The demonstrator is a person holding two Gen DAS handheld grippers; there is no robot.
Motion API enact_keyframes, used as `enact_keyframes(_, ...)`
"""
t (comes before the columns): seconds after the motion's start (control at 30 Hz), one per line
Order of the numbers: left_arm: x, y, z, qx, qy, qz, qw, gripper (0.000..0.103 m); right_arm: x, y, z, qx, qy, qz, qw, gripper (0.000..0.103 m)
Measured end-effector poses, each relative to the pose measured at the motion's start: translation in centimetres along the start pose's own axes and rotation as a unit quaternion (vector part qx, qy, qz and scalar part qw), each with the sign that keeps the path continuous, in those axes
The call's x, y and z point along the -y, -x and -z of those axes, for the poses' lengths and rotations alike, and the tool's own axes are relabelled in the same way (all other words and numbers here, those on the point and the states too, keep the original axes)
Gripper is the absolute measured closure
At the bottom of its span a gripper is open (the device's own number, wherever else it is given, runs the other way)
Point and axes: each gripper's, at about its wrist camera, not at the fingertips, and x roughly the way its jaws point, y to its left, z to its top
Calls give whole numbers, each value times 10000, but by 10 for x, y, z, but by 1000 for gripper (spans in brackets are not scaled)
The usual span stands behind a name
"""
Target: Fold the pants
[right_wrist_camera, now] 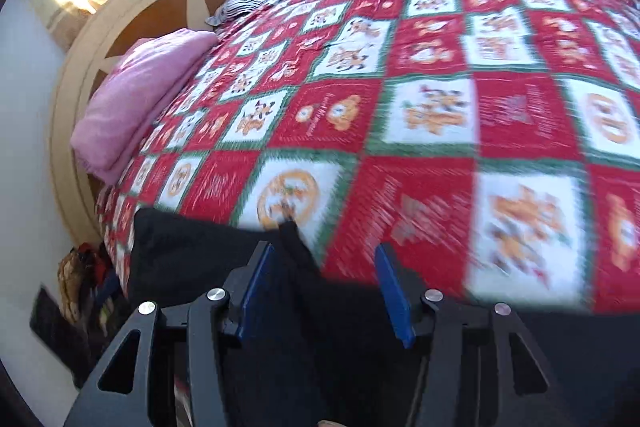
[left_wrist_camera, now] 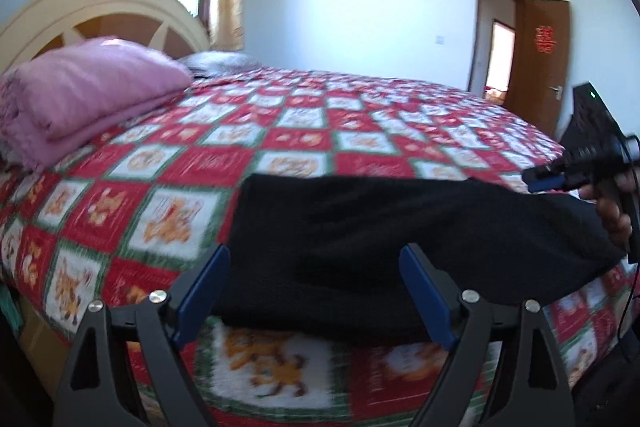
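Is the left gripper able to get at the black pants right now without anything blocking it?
Probably yes. The left gripper is open, and the black pants lie on the quilt between its fingers, with nothing between them. The pink blanket sits well off toward the headboard.

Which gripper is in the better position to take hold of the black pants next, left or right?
Probably the left. The left gripper is open with the black pants between its fingers. The right gripper is open too, at the pants' edge.

The left gripper (left_wrist_camera: 314, 291) has its 2 blue fingers (left_wrist_camera: 204, 291) spread wide. The right gripper (right_wrist_camera: 324, 293) likewise gapes, fingers (right_wrist_camera: 394, 297) parted.
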Motion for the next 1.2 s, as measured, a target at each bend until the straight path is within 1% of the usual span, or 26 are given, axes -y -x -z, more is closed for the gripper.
enact_keyframes(0.13,40,0,-7,-76,-406,424,9982,14,45,62,31,272,-93,337,9990,49)
enact_keyframes(0.23,75,-1,-12,-132,-766,786,9939,14,87,114,56,532,-390,673,9955,49)
enact_keyframes(0.3,96,-1,-15,-139,-942,1025,9902,14,121,156,74,783,-721,957,9897,49)
enact_keyframes(0.37,122,-4,-18,-175,-1116,1303,9850,14,150,195,93,1061,-1073,1219,9810,49)
enact_keyframes(0.4,130,-4,-19,-190,-1177,1386,9832,14,166,219,105,1248,-1288,1376,9741,49)
enact_keyframes(0.5,165,-4,-20,-233,-1467,1729,9737,14,205,277,135,1707,-1843,1737,9522,49)
enact_keyframes(0.57,188,-5,-20,-302,-1638,2043,9646,15,223,304,150,1888,-2090,1889,9407,49)
enact_keyframes(0.6,199,-6,-19,-343,-1709,2152,9609,18,232,316,158,1971,-2197,1978,9348,49)
enact_keyframes(0.63,210,-8,-18,-394,-1806,2242,9568,22,239,326,164,2042,-2289,2062,9292,49)
enact_keyframes(0.67,223,-8,-15,-467,-1943,2371,9507,24,245,334,169,2119,-2379,2118,9239,49)
enact_keyframes(0.7,231,-8,-14,-504,-2028,2441,9470,27,250,340,174,2178,-2455,2128,9203,49)
enact_keyframes(0.73,243,-9,-11,-555,-2163,2518,9417,31,255,345,178,2232,-2528,2113,9174,49)
enact_keyframes(0.8,261,-10,-5,-655,-2380,2654,9320,33,267,352,184,2339,-2677,2068,9115,49)
enact_keyframes(0.83,271,-12,-1,-698,-2508,2705,9269,36,271,354,187,2373,-2730,2058,9093,49)
enact_keyframes(0.93,292,-18,9,-820,-2825,2753,9153,44,282,355,191,2458,-2825,2052,9042,52)
enact_keyframes(1.07,305,-33,18,-1084,-2953,2727,9092,44,289,360,192,2516,-2842,2155,8997,55)
enact_keyframes(1.13,303,-38,21,-1152,-2930,2690,9102,44,294,363,192,2548,-2828,2286,8960,55)
enact_keyframes(1.2,301,-38,21,-1137,-2864,2716,9118,46,299,363,193,2526,-2872,2271,8956,55)
